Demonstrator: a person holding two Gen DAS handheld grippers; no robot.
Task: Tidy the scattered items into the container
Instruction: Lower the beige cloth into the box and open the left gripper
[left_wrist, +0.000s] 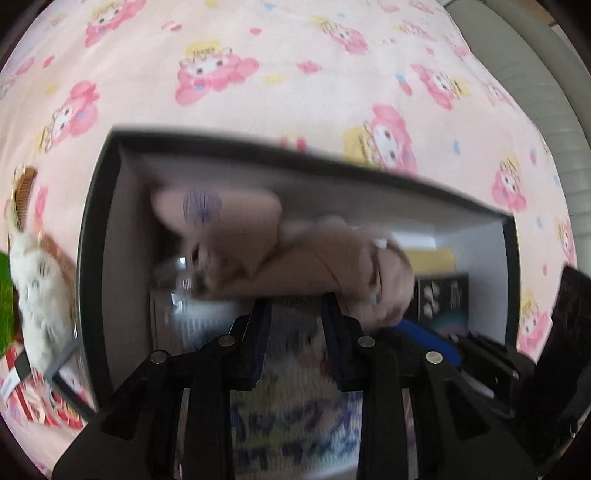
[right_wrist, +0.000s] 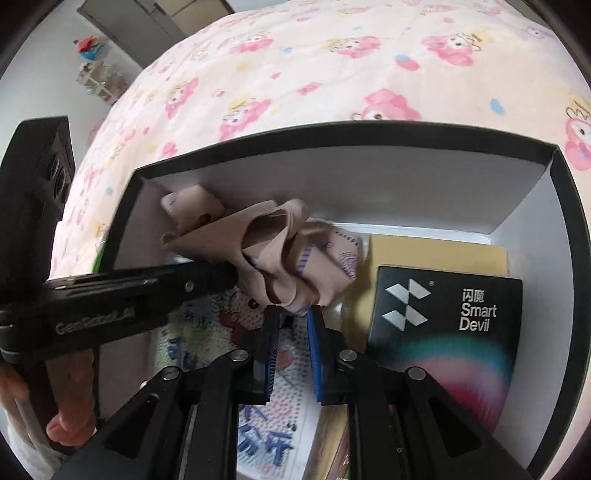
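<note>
A black-rimmed box with white walls (left_wrist: 129, 206) (right_wrist: 554, 229) lies on the pink cartoon bedsheet. Both grippers reach into it and hold a crumpled beige cloth (left_wrist: 266, 243) (right_wrist: 273, 254) above the box floor. My left gripper (left_wrist: 297, 306) is shut on the cloth's lower edge; it shows as a black arm (right_wrist: 147, 291) in the right wrist view. My right gripper (right_wrist: 293, 312) is shut on the cloth's bottom fold. Inside the box lie a black "Smart Devil" box (right_wrist: 443, 332), a tan envelope (right_wrist: 436, 251) and a printed pouch (right_wrist: 258, 424).
Outside the box's left wall lie a white plush toy (left_wrist: 37, 295), a wooden comb (left_wrist: 24, 188), a green item (left_wrist: 5, 302) and a red-patterned packet (left_wrist: 33, 398). A grey headboard (left_wrist: 546, 92) borders the bed. A shelf with toys (right_wrist: 96, 74) stands by the far wall.
</note>
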